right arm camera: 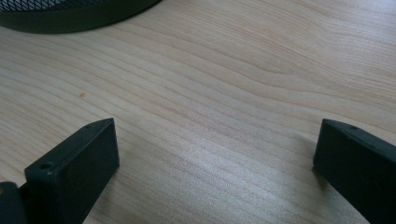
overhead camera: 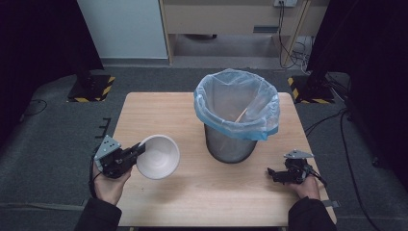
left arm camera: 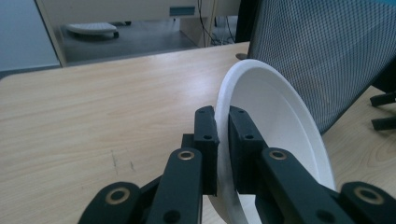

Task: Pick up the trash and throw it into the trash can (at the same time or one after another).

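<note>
High view, left to right. Left gripper (overhead camera: 138, 148) sits at about 8 o'clock on the table (overhead camera: 159, 108), held by the person's left hand (overhead camera: 110, 185) coming in from the bottom edge, grey plate on top. Jaws nearly together, pinching the rim of a white bowl (overhead camera: 159, 157). Bowl is tipped on its side, opening turned partly up toward the camera, at 3 o'clock of the gripper, near the table's left front part. Whether it touches the wood, cannot tell.

Left gripper view: both black jaws clamp the bowl's thin rim (left arm camera: 223, 140), one pad on each side, bowl standing edge-on at 1 o'clock of the jaws. Mesh wall of the bin (left arm camera: 327, 51) just behind the bowl.

Centre of the table: black mesh waste bin (overhead camera: 230, 144) with a pale blue bag liner (overhead camera: 238, 103) folded over its rim, upright, at 2 o'clock of the bowl, apart from it. A thin stick (overhead camera: 240, 115) lies inside the liner.

Right gripper (overhead camera: 272, 174) low at about 4 o'clock on the table, at the right front corner, in the right hand (overhead camera: 307, 185), pointing toward 9 o'clock. Right gripper view: jaws spread wide, only bare wood between them, bin base (right arm camera: 79, 14) at 11 o'clock.
</note>
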`<state>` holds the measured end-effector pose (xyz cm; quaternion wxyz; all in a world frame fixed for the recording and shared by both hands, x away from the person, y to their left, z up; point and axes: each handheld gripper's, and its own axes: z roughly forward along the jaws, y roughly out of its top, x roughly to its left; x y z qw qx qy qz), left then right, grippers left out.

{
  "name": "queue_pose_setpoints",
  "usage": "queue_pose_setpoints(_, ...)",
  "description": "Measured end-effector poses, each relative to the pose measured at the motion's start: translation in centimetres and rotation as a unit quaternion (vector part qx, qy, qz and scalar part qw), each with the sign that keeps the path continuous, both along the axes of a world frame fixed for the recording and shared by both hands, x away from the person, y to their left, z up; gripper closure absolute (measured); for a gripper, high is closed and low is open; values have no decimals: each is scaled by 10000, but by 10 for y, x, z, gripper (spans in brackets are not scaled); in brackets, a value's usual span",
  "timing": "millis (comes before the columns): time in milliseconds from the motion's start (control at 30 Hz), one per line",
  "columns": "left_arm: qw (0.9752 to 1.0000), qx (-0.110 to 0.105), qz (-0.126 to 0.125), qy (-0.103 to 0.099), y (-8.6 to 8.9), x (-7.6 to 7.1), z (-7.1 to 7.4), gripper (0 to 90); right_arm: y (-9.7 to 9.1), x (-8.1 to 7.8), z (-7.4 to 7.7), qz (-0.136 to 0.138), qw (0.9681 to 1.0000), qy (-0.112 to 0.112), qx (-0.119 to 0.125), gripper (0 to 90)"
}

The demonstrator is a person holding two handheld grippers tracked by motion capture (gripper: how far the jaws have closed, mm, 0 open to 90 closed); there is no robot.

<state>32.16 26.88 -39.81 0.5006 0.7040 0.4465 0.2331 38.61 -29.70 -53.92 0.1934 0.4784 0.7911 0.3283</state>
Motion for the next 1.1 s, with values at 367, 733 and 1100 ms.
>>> queue_pose_setpoints(367, 9994, -145, 101, -296, 7, -8, 19, 826, 0, 0, 0, 11, 10000, -5, -6, 3)
queue_pose_setpoints(733, 9974, -237, 88, -669, 6, -13, 47, 826, 0, 0, 0, 2, 10000, -1, -2, 4)
queue_pose_setpoints(1100, 9956, -275, -6, -900, -4, -8, 66, 826, 0, 0, 0, 2, 10000, 0, -1, 4)
